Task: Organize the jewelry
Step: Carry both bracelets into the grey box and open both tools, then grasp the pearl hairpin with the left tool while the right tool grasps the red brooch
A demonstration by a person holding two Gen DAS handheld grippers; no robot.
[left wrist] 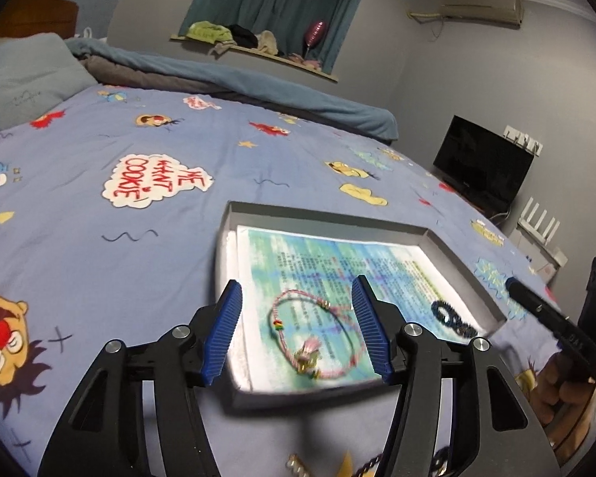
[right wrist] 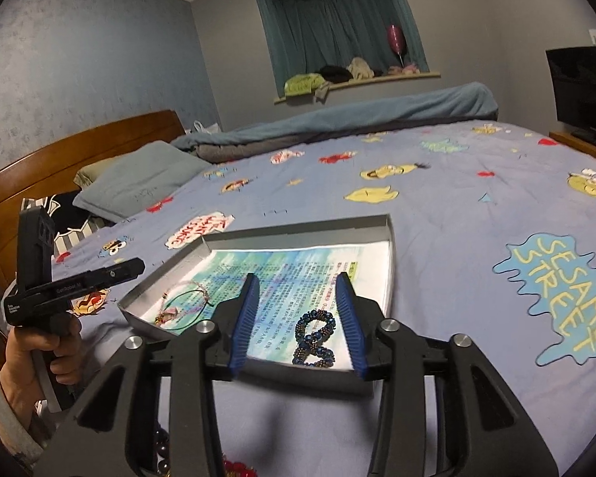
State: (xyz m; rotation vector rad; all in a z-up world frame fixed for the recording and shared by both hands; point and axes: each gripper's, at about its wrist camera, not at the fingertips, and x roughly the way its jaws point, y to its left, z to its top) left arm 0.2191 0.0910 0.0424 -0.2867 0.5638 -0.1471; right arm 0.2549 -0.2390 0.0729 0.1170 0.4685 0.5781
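A shallow grey tray [left wrist: 326, 214] lined with a printed sheet lies on the cartoon bedspread. A pink cord bracelet [left wrist: 314, 338] with small charms rests flat on the sheet. My left gripper [left wrist: 297, 282] is open around it, blue pads standing clear on either side. In the right wrist view a dark blue beaded bracelet [right wrist: 316, 338], twisted into a figure eight, lies at the tray's [right wrist: 298, 230] near edge. My right gripper [right wrist: 297, 277] is open over it and its pads do not touch it. The pink bracelet [right wrist: 178, 310] shows at the tray's left end, the beaded one [left wrist: 453, 318] at its right.
Loose jewelry lies on the bedspread just in front of the tray: a gold piece [left wrist: 298, 463], dark beads [right wrist: 161, 449] and red beads [right wrist: 238, 469]. A hand [right wrist: 39, 353] holds the left gripper's body. A pillow [right wrist: 139, 183], a rolled blanket [right wrist: 337, 115] and a TV [left wrist: 480, 163] lie beyond.
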